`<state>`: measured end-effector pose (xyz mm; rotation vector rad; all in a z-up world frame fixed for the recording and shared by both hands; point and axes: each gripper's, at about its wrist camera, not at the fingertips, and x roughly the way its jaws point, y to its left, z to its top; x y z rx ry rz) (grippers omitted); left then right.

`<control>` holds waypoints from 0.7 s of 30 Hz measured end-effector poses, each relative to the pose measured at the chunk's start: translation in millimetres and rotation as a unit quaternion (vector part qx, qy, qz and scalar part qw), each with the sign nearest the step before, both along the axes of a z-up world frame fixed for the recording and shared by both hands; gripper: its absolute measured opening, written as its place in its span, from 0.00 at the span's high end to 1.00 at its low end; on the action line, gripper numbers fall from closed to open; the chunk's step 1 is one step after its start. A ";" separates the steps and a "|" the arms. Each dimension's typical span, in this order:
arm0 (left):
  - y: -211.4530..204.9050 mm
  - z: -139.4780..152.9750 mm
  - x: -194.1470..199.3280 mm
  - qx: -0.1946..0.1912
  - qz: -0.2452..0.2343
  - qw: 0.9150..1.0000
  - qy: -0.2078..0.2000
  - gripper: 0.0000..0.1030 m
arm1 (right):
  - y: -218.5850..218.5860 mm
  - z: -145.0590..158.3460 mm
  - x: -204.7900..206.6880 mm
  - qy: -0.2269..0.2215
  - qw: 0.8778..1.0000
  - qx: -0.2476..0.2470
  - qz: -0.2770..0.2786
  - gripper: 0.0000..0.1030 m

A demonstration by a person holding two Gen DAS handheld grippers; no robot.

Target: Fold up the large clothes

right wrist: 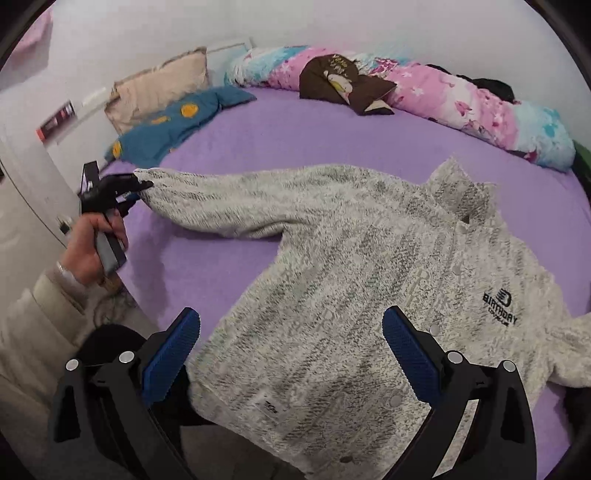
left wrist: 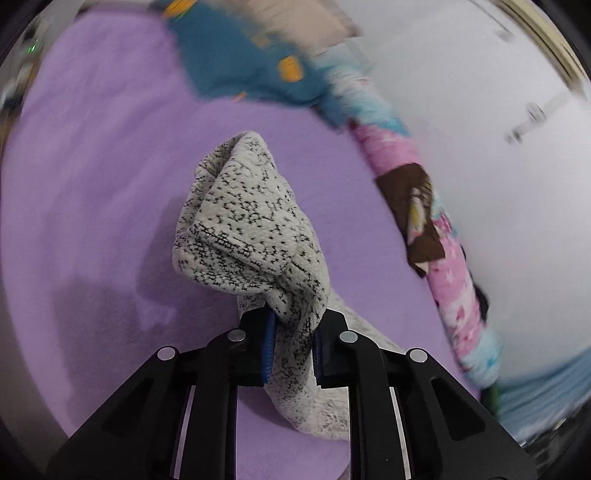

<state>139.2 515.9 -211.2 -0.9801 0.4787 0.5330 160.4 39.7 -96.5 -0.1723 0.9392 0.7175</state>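
The sweater's [right wrist: 351, 280] cuff is clamped by the left gripper [left wrist: 291, 343]; the right gripper [right wrist: 291, 347], spread wide, is held above its hem.

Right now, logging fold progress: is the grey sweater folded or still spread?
Spread. The grey sweater lies flat on the purple bed, front up, nothing doubled over; only its sleeve cuff is pinched by the left gripper.

A home bedroom: a bed [right wrist: 295, 140] under a purple sheet fills the view, with a beige pillow [right wrist: 159, 86] and teal pillow [right wrist: 177, 122] at its head, a pink-and-blue floral duvet [right wrist: 480, 103] rolled along its far edge, against white walls [right wrist: 129, 33].
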 end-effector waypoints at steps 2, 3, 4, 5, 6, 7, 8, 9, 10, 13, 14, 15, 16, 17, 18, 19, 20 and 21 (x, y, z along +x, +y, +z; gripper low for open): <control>-22.8 26.7 3.0 0.051 -0.015 0.999 0.003 0.86 | -3.7 3.9 2.7 0.001 1.000 0.003 -0.009 0.06; -30.9 35.9 3.3 0.068 -0.019 0.997 0.004 0.86 | -5.2 3.5 6.8 0.012 1.000 -0.009 -0.014 0.06; -41.9 47.4 5.5 0.089 -0.026 0.996 0.005 0.86 | -7.8 1.9 10.3 0.028 0.999 -0.006 -0.014 0.06; -52.0 56.2 6.7 0.106 -0.032 0.994 0.006 0.86 | -13.0 1.0 15.9 0.050 0.998 0.005 -0.021 0.06; -64.4 67.3 8.6 0.128 -0.039 0.991 0.005 0.86 | -19.1 0.8 20.7 0.067 0.997 0.015 -0.033 0.06; -74.1 74.4 10.4 0.143 -0.046 0.989 0.006 0.86 | -27.3 2.7 25.4 0.080 0.995 0.033 -0.045 0.06; -84.0 81.4 12.2 0.158 -0.051 0.986 0.007 0.86 | -31.9 4.5 27.3 0.084 0.994 0.041 -0.049 0.06; -93.7 88.9 15.5 0.173 -0.057 0.983 0.007 0.86 | -36.0 7.7 28.4 0.083 0.994 0.046 -0.051 0.06; -104.1 96.9 17.6 0.187 -0.064 0.980 0.006 0.86 | -41.2 14.3 30.8 0.078 0.994 0.052 -0.052 0.06; -136.4 118.1 22.6 0.233 -0.084 0.969 0.005 0.86 | -51.0 31.6 39.9 0.084 0.993 0.068 -0.051 0.06; -146.4 123.6 23.2 0.245 -0.089 0.965 0.005 0.86 | -53.3 37.7 42.1 0.084 0.993 0.073 -0.049 0.06; -158.2 130.4 26.6 0.259 -0.097 0.961 0.004 0.86 | -56.0 45.7 44.6 0.082 0.993 0.075 -0.047 0.06; -170.7 136.6 29.8 0.274 -0.105 0.956 0.004 0.86 | -58.2 56.9 48.1 0.074 0.994 0.073 -0.045 0.06; -180.6 141.1 33.3 0.288 -0.110 0.951 0.005 0.86 | -60.0 66.4 51.2 0.065 0.994 0.070 -0.043 0.06; -192.0 146.2 35.7 0.304 -0.115 0.946 0.005 0.86 | -62.0 76.1 54.7 0.060 0.995 0.071 -0.042 0.06; -206.0 151.6 37.6 0.322 -0.121 0.939 0.003 0.86 | -65.7 87.7 58.8 0.059 0.994 0.081 -0.043 0.06; -217.6 155.7 39.7 0.334 -0.127 0.934 0.001 0.86 | -67.9 95.6 61.6 0.061 0.993 0.089 -0.044 0.06; -229.9 159.6 41.2 0.348 -0.135 0.928 0.001 0.86 | -69.7 104.1 64.8 0.066 0.992 0.099 -0.044 0.06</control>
